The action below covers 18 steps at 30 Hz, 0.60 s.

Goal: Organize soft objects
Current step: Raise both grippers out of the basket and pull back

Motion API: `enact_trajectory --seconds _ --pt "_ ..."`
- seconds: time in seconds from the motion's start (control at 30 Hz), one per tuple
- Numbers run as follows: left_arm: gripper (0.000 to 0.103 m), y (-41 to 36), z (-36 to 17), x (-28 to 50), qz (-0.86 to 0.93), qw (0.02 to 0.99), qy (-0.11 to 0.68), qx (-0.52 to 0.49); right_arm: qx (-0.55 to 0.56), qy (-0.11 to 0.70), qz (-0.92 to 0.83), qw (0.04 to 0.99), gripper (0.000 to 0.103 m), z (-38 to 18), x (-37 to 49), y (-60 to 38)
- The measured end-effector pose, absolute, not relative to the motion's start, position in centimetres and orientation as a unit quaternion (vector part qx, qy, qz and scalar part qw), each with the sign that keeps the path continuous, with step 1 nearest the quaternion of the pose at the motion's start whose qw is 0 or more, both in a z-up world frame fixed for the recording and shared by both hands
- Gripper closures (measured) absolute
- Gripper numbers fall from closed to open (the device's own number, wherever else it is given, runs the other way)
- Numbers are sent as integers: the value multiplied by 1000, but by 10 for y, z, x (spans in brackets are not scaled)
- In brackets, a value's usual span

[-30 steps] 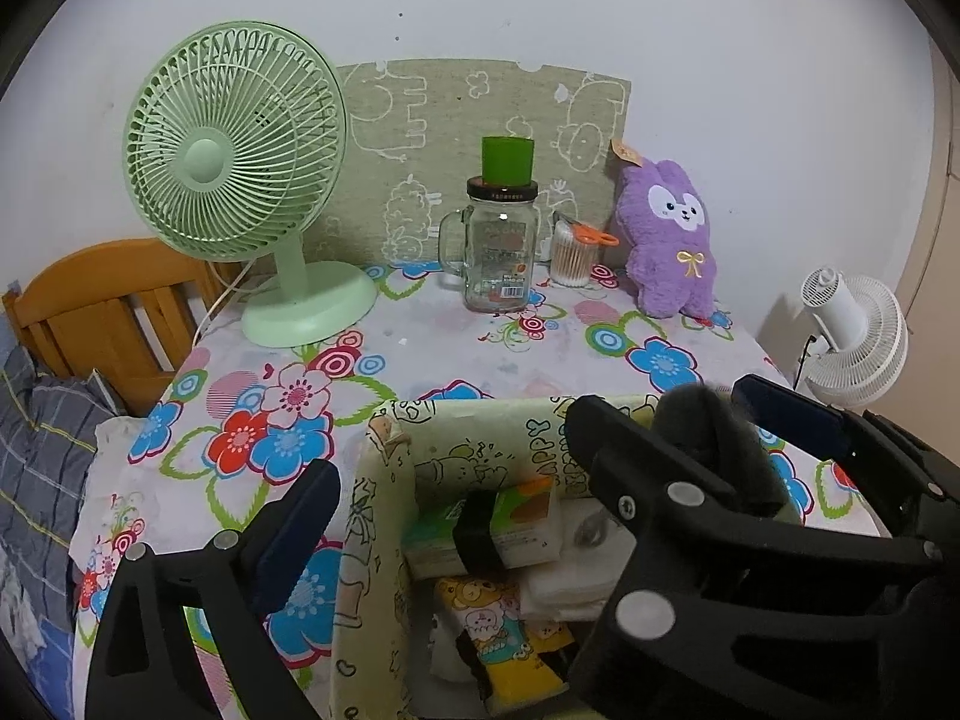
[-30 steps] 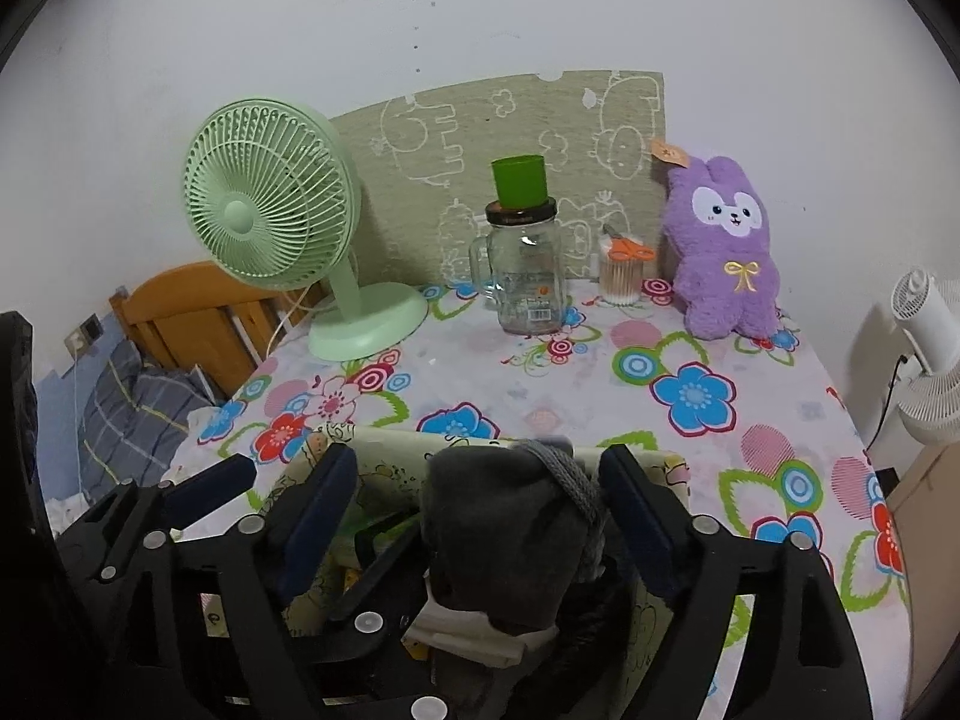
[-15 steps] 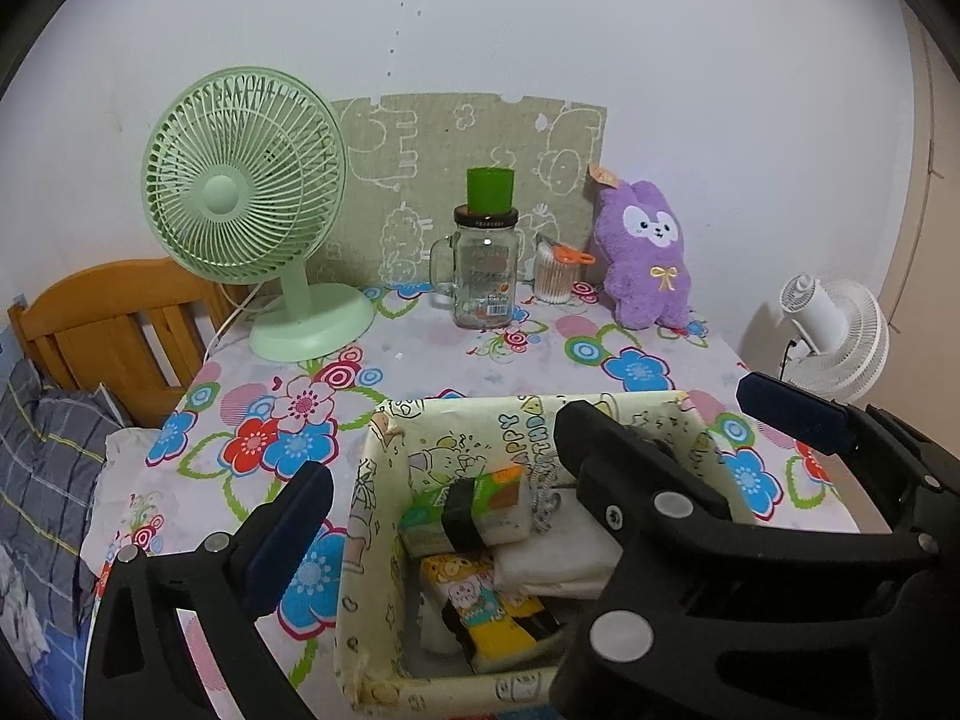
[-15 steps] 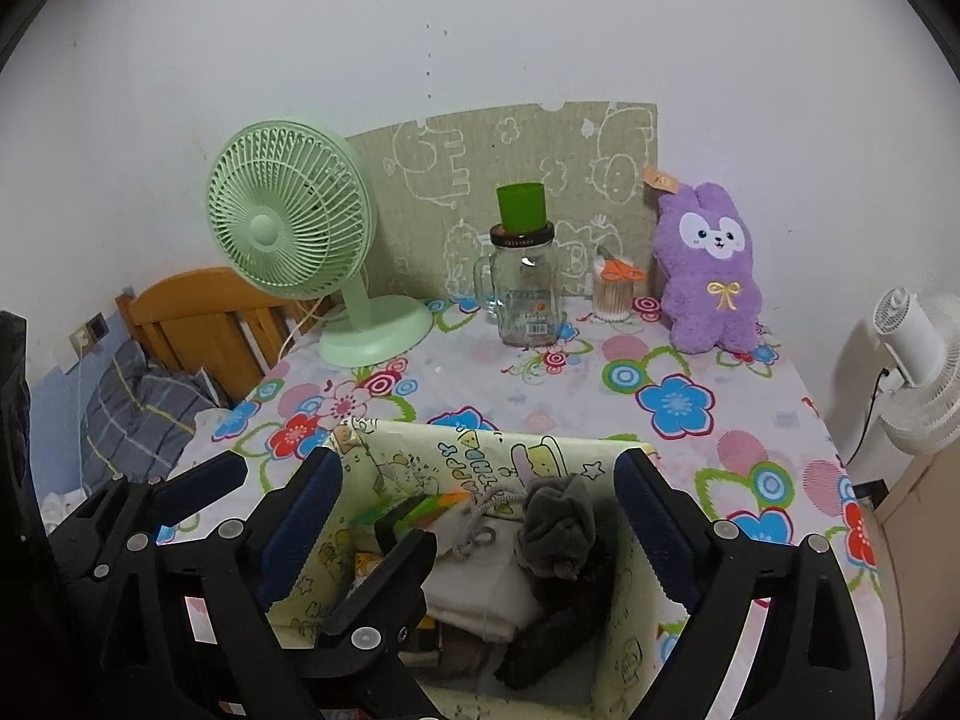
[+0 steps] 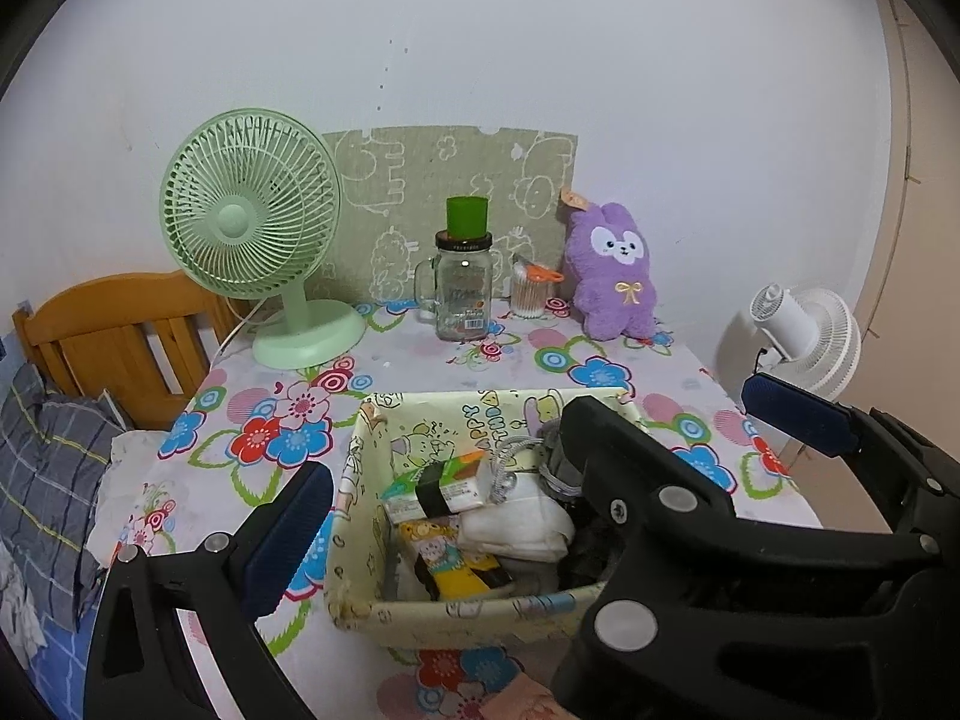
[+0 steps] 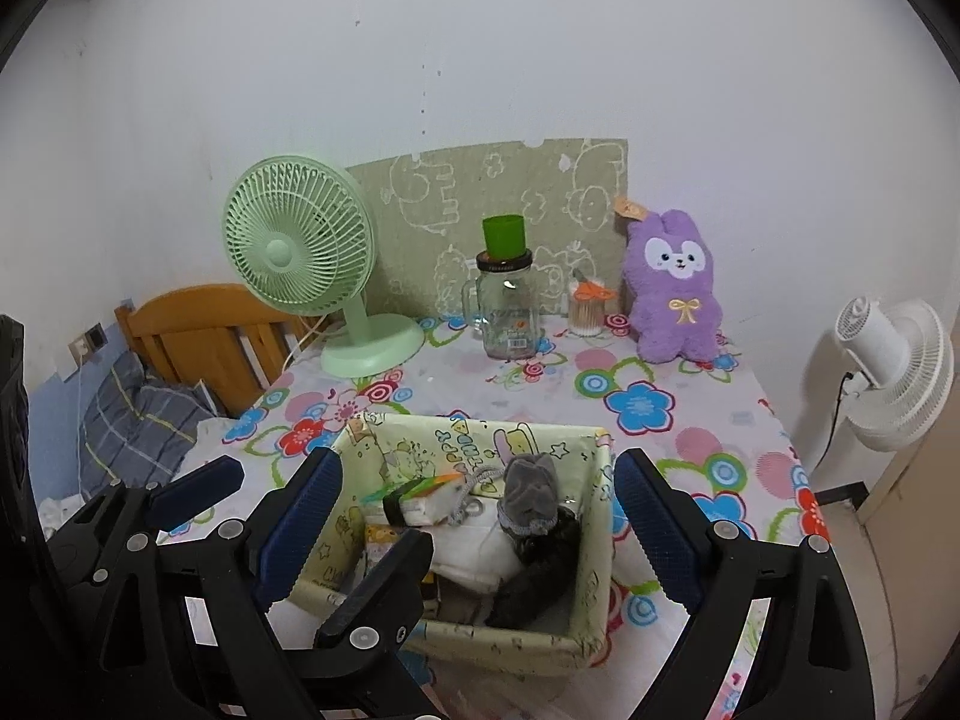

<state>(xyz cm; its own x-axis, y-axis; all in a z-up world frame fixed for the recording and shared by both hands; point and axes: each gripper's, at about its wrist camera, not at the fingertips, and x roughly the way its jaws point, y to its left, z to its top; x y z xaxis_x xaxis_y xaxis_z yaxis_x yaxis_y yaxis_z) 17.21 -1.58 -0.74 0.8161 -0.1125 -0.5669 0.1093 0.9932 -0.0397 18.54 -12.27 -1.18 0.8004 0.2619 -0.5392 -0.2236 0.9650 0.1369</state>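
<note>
Right wrist view shows the right tool (image 6: 474,534) at the bottom of the frame with its blue-padded jaws spread wide on either side of the fabric basket (image 6: 591,546), gripping nothing. Inside the basket, in the lower centre, a grey sock (image 6: 531,495) lies on top of folded white cloth (image 6: 474,546), beside a tissue pack (image 6: 429,495). The left tool (image 6: 270,486) is at the lower left, one blue pad just left of the basket.

From the left wrist view, the left tool (image 5: 540,462) also stands open and empty, one pad at the lower left and the other far out at the right edge, with the right tool's black frame crossing between them. The basket (image 5: 360,516) sits on the flowered bench (image 5: 420,360) in the lower centre. Further up the frame, along the wall, stand a green fan (image 5: 252,222), a glass jar (image 5: 462,294) topped by a green cup (image 5: 468,216), a cotton swab pot (image 5: 528,294) and a purple plush rabbit (image 5: 615,270). A white fan (image 5: 804,336) is at the right, a wooden bed frame (image 5: 114,324) at the left.
</note>
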Motion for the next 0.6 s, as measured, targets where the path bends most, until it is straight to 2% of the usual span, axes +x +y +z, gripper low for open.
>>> enact_trajectory --seconds 0.6 --pt "0 -29 3 116 -62 958 279 -5 28 266 124 955 9 4 127 -136"
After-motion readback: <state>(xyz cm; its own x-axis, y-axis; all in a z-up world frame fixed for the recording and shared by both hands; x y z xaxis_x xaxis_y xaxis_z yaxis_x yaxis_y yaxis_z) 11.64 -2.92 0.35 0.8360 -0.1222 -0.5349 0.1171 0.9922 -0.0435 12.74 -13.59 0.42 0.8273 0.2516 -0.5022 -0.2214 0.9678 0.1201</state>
